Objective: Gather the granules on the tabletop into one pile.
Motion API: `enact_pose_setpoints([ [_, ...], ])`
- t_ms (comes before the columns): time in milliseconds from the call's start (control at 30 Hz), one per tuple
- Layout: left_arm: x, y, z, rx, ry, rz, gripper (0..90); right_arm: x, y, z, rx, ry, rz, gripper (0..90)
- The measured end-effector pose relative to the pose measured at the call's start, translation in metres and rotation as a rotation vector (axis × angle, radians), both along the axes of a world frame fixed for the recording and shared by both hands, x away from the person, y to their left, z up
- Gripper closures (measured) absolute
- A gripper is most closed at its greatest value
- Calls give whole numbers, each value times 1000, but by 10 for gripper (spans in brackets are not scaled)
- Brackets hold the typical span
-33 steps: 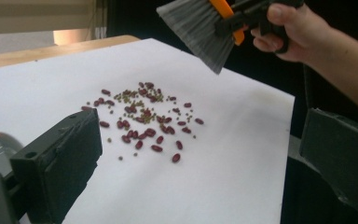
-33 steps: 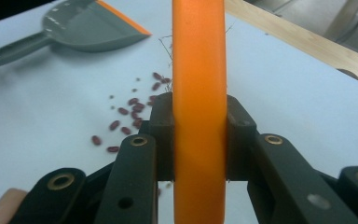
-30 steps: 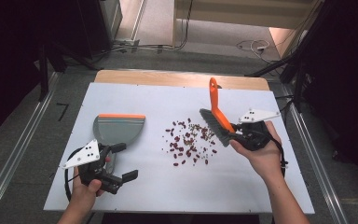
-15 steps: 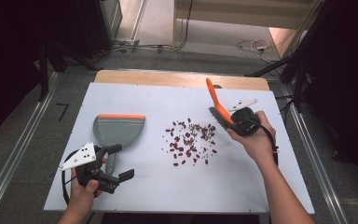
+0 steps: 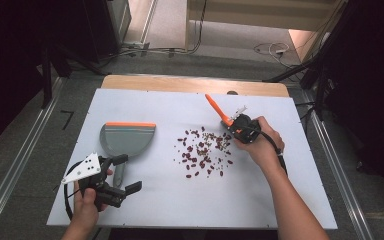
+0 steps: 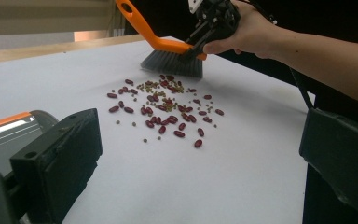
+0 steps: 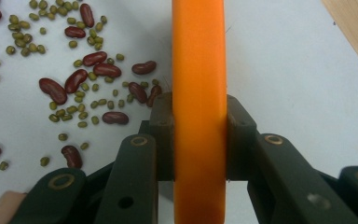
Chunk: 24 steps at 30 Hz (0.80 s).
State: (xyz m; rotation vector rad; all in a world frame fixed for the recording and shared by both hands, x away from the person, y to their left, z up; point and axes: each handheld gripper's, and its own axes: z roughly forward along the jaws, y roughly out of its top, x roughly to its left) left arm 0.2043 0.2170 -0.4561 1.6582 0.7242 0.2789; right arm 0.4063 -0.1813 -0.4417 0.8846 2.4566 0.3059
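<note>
Brush (image 6: 170, 51): smooth orange plastic handle, grey bristles; clamped by the closed fingers of the right gripper (image 5: 240, 127), far right of scattered red kidney beans (image 5: 202, 152) and green mung beans (image 7: 81, 95) on the matte white table (image 5: 190, 200). Left gripper (image 5: 122, 175): fingers spread, empty, near the grey orange-edged dustpan (image 5: 127, 140). No legible writing.

High view: above the near table (image 5: 280, 200) edge, looking forward and down. Left gripper view: low over the tabletop, facing across the beans (image 6: 168, 109) toward the brush (image 6: 172, 58). Right gripper view: close up, looking down along the brush handle. Beans common to all three.
</note>
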Motion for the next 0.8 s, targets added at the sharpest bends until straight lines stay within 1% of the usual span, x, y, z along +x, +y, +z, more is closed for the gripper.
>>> enact_pose_setpoints([
  [33,0,0,0,1,0,2,1,-1,2,0,-2,6,-3,687],
  [167,0,0,0,4,-1,-1,1,-7,8,-1,-7,17,30,687],
  [200,0,0,0,5,-3,0,1,-9,9,-1,0,20,38,687],
  [300,0,0,1,2,-4,1,1,-17,15,0,-1,32,54,687],
  [367,0,1,1,0,-3,3,1,-21,16,0,7,37,73,687],
  [533,0,2,0,0,-2,3,1,-31,21,0,-6,45,114,686],
  [633,0,2,0,-2,-3,4,1,-34,20,3,7,59,137,687],
  [733,0,2,0,1,-2,5,1,-29,18,10,21,36,145,686],
  [800,0,1,0,2,1,3,1,-23,19,13,30,6,167,686],
])
